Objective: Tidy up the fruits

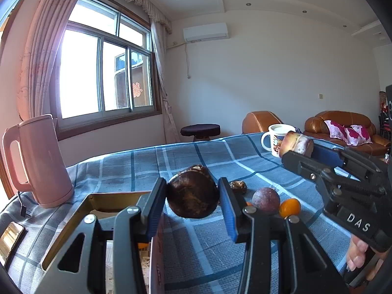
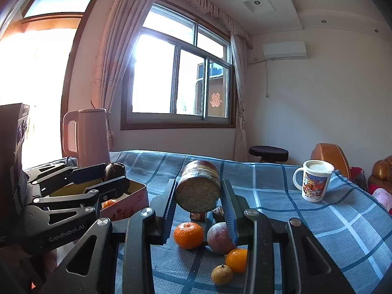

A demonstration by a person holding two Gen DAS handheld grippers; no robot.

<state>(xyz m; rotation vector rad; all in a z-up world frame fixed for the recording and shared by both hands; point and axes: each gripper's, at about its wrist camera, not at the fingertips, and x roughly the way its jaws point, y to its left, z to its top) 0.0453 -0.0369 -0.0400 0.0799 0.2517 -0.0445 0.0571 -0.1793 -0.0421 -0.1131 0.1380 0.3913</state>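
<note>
My left gripper (image 1: 192, 196) is shut on a dark brown round fruit (image 1: 192, 193) and holds it above the table beside the open tin box (image 1: 98, 203). It also shows in the right wrist view (image 2: 115, 174), over the box (image 2: 132, 196). My right gripper (image 2: 198, 191) is shut on a cut cylindrical piece of fruit (image 2: 198, 186) with a pale grainy face, held above the table. It also shows in the left wrist view (image 1: 296, 144). On the cloth below lie oranges (image 2: 188, 235), a purplish round fruit (image 2: 219, 237) and a small yellow citrus (image 2: 221, 274).
A pink kettle (image 1: 41, 164) stands at the table's left end behind the box. A printed white mug (image 2: 314, 181) stands far right. A phone (image 1: 9, 240) lies at the left edge. Small brown wrapped items (image 2: 218, 213) lie among the fruit. Sofas stand beyond the table.
</note>
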